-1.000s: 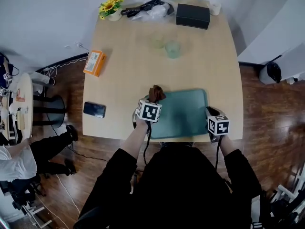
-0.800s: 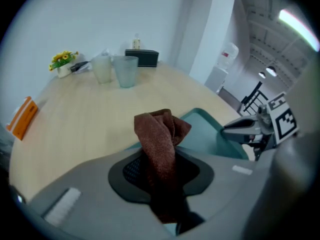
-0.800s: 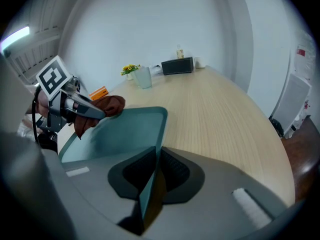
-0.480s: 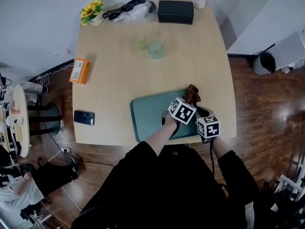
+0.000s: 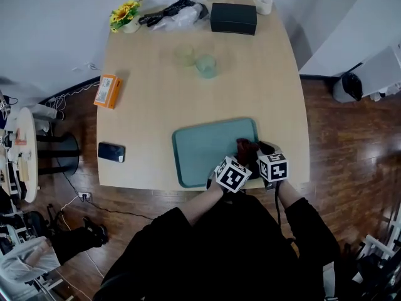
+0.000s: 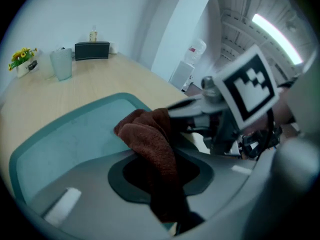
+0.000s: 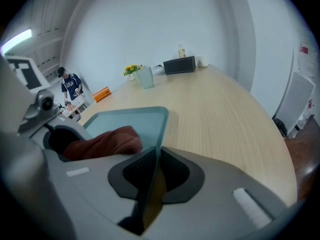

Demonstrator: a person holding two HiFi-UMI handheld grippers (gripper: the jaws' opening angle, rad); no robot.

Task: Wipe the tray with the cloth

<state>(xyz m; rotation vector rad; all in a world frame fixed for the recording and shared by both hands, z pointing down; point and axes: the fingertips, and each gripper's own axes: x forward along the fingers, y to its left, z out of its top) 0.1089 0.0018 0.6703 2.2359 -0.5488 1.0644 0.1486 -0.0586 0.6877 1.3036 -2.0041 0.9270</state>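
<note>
A teal tray lies at the near edge of the wooden table. My left gripper is shut on a bunched brown cloth, which rests on the tray's near right part. In the left gripper view the cloth bulges out from between the jaws over the tray. My right gripper is shut on the tray's right rim. In the right gripper view that rim runs straight into the shut jaws, with the cloth just to the left.
Farther back on the table stand two pale green cups, a black box, a flower pot and a bag with dark items. An orange box and a phone lie at the left edge.
My left gripper carried the cloth from the tray's far left corner across to its far right corner, then back toward me along the right side. The right gripper stayed on the rim.
</note>
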